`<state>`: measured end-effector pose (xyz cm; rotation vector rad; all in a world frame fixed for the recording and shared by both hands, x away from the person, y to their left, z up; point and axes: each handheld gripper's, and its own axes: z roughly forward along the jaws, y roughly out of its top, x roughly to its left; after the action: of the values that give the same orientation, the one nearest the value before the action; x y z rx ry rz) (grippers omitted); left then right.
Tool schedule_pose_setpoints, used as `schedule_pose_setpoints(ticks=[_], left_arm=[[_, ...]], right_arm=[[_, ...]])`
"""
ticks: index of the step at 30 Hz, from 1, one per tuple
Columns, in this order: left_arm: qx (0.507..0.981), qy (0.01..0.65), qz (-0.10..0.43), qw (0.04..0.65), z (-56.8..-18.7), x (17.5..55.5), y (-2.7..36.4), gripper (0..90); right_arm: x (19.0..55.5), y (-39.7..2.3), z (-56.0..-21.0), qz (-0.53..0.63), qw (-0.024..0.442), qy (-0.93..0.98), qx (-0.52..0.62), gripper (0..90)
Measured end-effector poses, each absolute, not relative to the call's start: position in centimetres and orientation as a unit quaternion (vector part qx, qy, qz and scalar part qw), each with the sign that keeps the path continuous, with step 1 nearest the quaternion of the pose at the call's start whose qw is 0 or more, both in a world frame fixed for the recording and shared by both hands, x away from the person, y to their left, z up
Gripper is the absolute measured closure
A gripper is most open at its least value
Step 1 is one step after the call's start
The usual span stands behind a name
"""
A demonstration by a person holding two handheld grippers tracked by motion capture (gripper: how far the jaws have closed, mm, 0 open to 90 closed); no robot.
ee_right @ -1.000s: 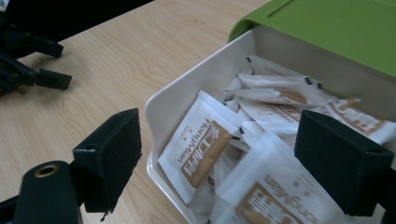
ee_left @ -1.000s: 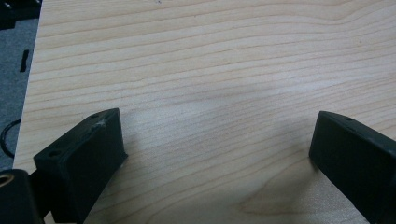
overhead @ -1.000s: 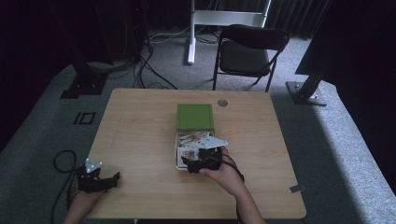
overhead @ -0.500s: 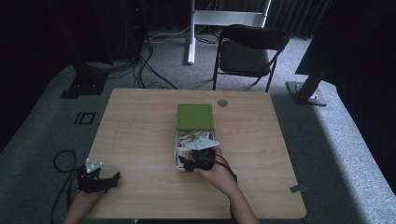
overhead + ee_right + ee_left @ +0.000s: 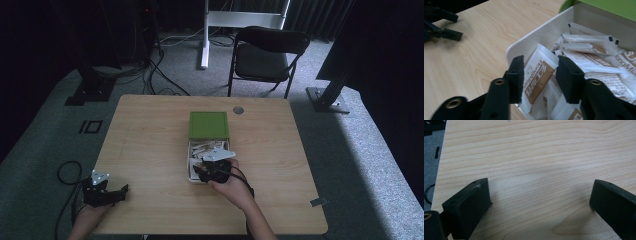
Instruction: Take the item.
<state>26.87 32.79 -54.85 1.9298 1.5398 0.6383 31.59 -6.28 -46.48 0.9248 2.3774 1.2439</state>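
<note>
Both grippers are black. The left gripper (image 5: 106, 192) carries a grey three-cornered plate on top and trails a black cable looping off the table edge. The right gripper (image 5: 214, 169) bears a like plate and a black cable along the bare forearm. Their jaws are blocky, with brass-ringed screw holes in the arms

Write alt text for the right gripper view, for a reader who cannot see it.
The right gripper, its two black jaws just closing, straddles a white sachet with a brown label at the near end of a white box full of similar sachets. A green lid shows behind, the wooden table alongside.
</note>
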Motion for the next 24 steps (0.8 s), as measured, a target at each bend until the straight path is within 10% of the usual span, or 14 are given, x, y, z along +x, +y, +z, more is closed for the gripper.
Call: schedule_pose_setpoints(ticks=[24], left_arm=[[0.724,0.577,0.239,0.291,-54.8,26.9,32.8,3.8]], right_arm=[[31.5,-4.4,-48.5,0.386,0.115,0.849,0.341,80.2]])
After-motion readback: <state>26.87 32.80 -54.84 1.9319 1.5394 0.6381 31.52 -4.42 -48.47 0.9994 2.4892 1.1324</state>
